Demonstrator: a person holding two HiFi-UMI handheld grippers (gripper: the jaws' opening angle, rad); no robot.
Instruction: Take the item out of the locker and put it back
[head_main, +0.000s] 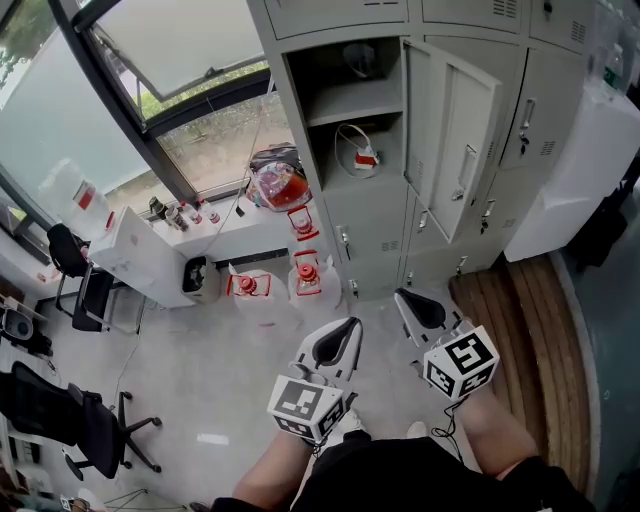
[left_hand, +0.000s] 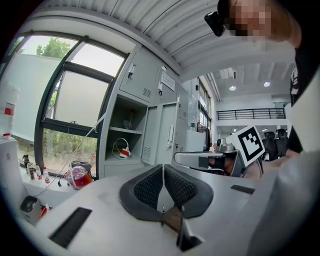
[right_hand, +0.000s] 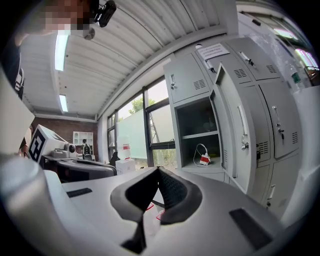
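Left tongs (head_main: 350, 328) and right tongs (head_main: 405, 298) are both pressed together, empty. The red-and-white item (head_main: 367, 158) lies flat, lengthwise across the locker (head_main: 355, 103) shelf, with its cord looping upward.

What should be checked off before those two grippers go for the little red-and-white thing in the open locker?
1. Locker door open: ok, it is swung wide.
2. Item in sight: ok, the red-and-white item lies on the lower shelf.
3. Left gripper free: ok, its jaws are together with nothing between them.
4. Right gripper ready to grasp: not ok, its jaws are together and would need to open first.
5. Grippers at the shelf: not ok, both are well short of the locker.
6. White cord free of snags: cannot tell.
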